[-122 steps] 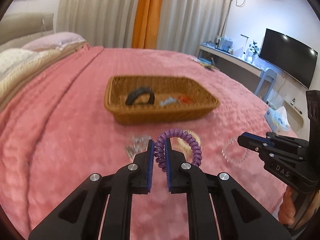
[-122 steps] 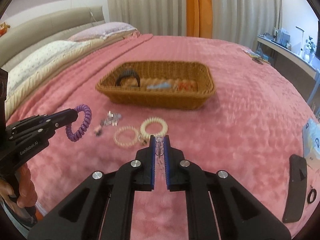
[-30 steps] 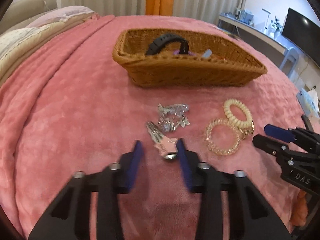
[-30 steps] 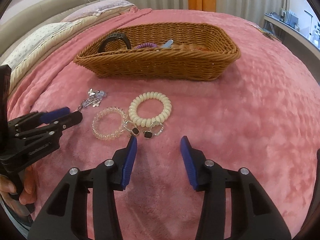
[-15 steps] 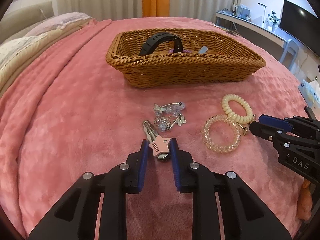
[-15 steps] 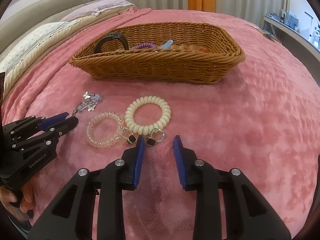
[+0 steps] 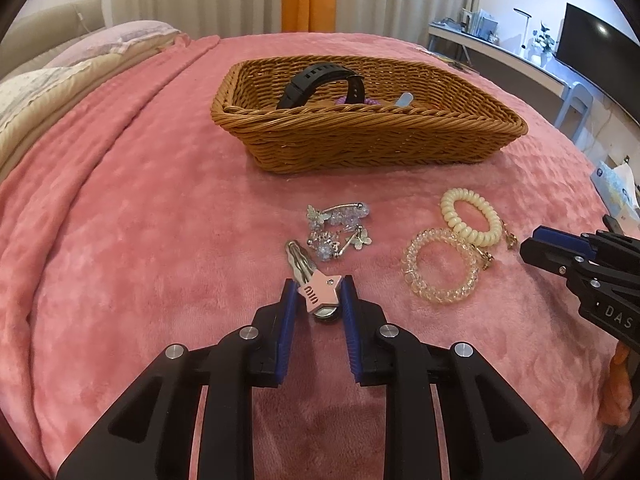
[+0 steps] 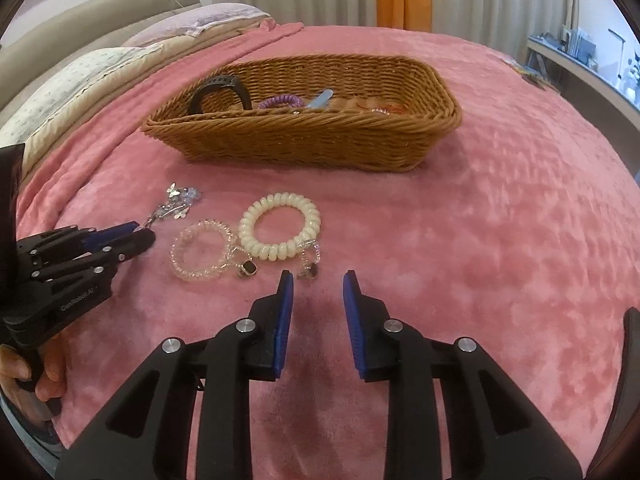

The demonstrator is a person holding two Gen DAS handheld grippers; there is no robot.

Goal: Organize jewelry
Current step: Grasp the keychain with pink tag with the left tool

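A pink star hair clip with a silver blade lies on the pink blanket, and my left gripper is shut on it, both pads against the star. Beyond it lie butterfly crystal clips. A clear coil tie and a cream coil tie lie to the right. My right gripper stands open over bare blanket, just short of a dark-stone earring; a second earring lies to its left. The wicker basket behind holds a black watch band and a purple coil.
Pillows line the bed's left side. A desk with a TV stands at the far right, and a tissue pack lies near the bed's right edge. A person's hand holds the left gripper's handle.
Over the last second both grippers' jaws narrowed. The left pads came in against the pink star clip. The right gripper edged towards the earrings with nothing between its pads.
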